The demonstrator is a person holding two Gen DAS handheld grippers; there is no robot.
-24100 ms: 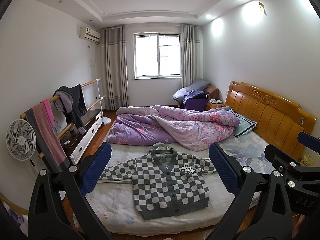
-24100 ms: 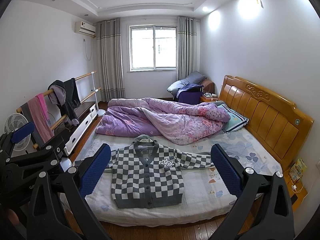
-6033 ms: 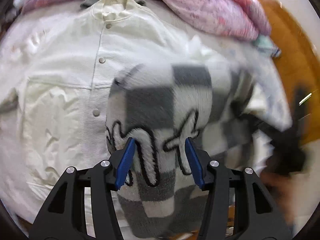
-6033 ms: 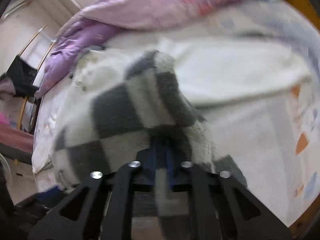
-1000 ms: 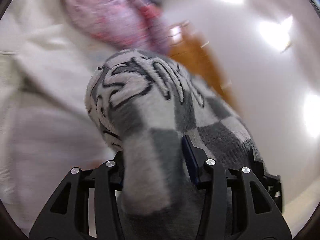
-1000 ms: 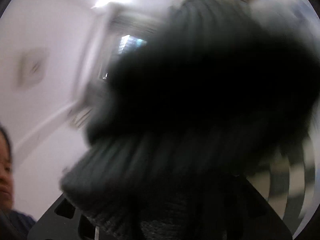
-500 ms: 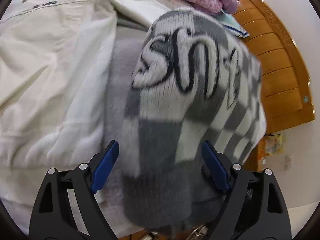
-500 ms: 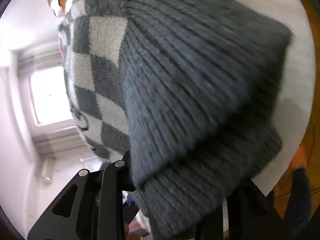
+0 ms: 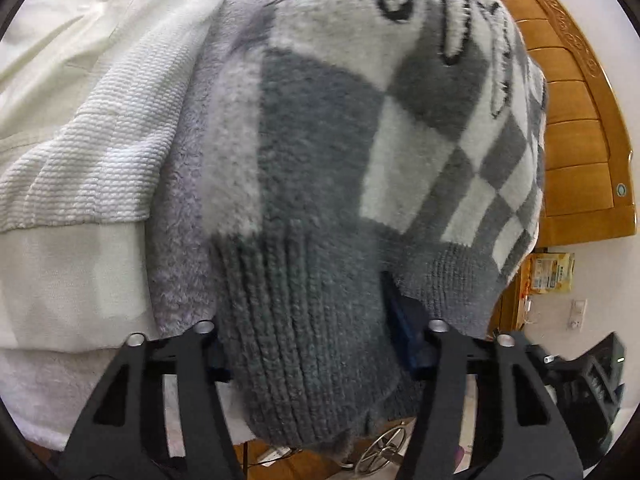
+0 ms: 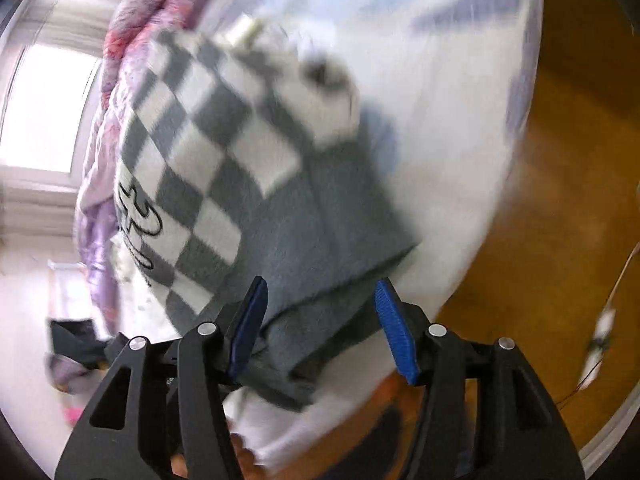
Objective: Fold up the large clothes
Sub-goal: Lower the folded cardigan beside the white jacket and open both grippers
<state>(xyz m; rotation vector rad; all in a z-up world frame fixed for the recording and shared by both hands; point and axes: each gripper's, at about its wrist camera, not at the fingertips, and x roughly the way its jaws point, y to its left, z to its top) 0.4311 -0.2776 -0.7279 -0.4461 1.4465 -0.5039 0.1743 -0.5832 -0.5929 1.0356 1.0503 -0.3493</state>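
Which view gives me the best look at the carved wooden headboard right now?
The left wrist view. There the carved wooden headboard runs sharp down the right edge, panels and carving clear, beside the grey-and-white checked knit cardigan. In the right wrist view, blurred, no headboard can be made out: only the cardigan, bedding and wooden floor.

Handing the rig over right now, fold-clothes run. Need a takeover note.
Left gripper: jaws have just been closing, clamped on the ribbed hem of the checked cardigan.
Right gripper: jaws have just been opening; the hem lies between them, not pinched.
Cardigan: folded into a compact bundle on the bed near its edge, beside the white jacket.
Done: cardigan folded and set down.
Left: release the left grip and back both grippers off. The white jacket looks unfolded, so it is probably next.
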